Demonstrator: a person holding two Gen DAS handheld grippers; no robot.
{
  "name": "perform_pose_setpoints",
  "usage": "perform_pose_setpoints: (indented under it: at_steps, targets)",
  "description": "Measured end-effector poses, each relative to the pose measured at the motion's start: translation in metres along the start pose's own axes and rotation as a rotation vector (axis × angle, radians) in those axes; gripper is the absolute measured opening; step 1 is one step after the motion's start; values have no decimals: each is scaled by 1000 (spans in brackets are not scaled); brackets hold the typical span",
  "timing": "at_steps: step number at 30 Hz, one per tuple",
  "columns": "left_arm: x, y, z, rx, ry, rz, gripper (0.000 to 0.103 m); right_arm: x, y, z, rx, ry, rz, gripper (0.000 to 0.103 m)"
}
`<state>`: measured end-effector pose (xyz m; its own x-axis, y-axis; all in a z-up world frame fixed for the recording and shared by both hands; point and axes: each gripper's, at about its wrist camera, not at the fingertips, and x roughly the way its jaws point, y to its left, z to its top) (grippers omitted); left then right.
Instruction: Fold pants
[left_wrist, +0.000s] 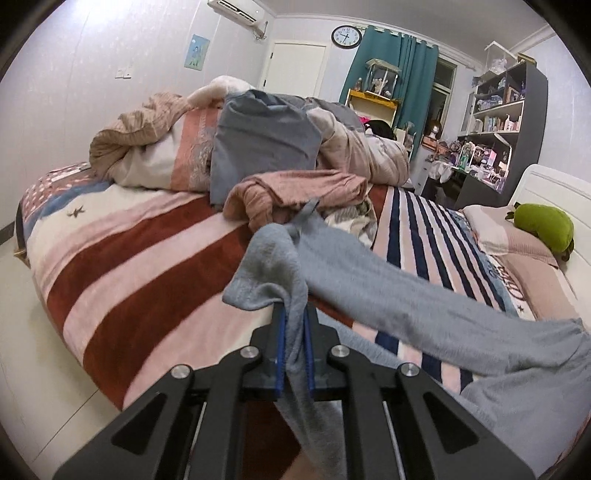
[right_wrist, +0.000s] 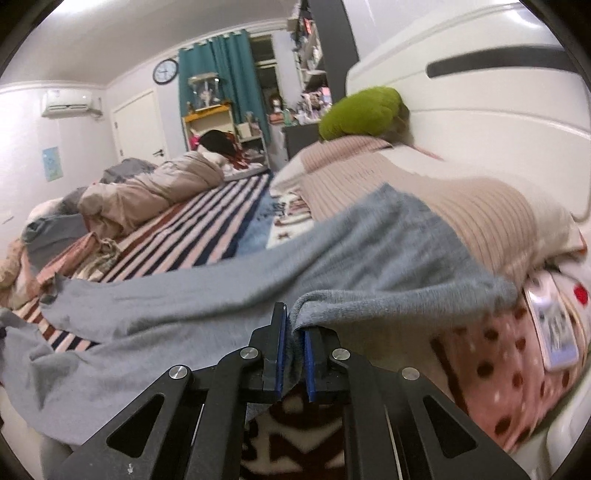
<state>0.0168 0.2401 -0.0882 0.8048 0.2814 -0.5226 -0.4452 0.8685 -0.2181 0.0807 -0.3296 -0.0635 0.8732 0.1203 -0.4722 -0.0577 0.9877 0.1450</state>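
Note:
The grey pants (left_wrist: 388, 288) are stretched in the air above the striped bed (left_wrist: 147, 236), between my two grippers. My left gripper (left_wrist: 294, 314) is shut on one end of the pants, with cloth bunched over the fingertips and hanging down between the blue pads. My right gripper (right_wrist: 294, 314) is shut on the other end of the pants (right_wrist: 258, 280), near the pillows. The pants sag toward the blanket in the middle, and part droops over the bed's near edge.
A rumpled duvet (left_wrist: 184, 147), a grey garment (left_wrist: 266, 144) and a pink cloth pile (left_wrist: 295, 192) lie at the far side of the bed. Pillows (right_wrist: 424, 192), a green plush (right_wrist: 362, 110) and the white headboard (right_wrist: 480, 92) stand at the head. A phone (right_wrist: 554, 325) lies on the dotted blanket.

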Motion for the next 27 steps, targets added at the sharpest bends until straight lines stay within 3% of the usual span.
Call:
perform_pose_setpoints:
  at_steps: [10, 16, 27]
  targets:
    - [30, -10, 58, 74, 10, 9, 6, 29, 2, 61, -28, -24, 76, 2]
    - [40, -27, 77, 125, 14, 24, 6, 46, 13, 94, -84, -37, 104, 2]
    - [112, -35, 89, 93, 80, 69, 6, 118, 25, 116, -148, 22, 25, 2]
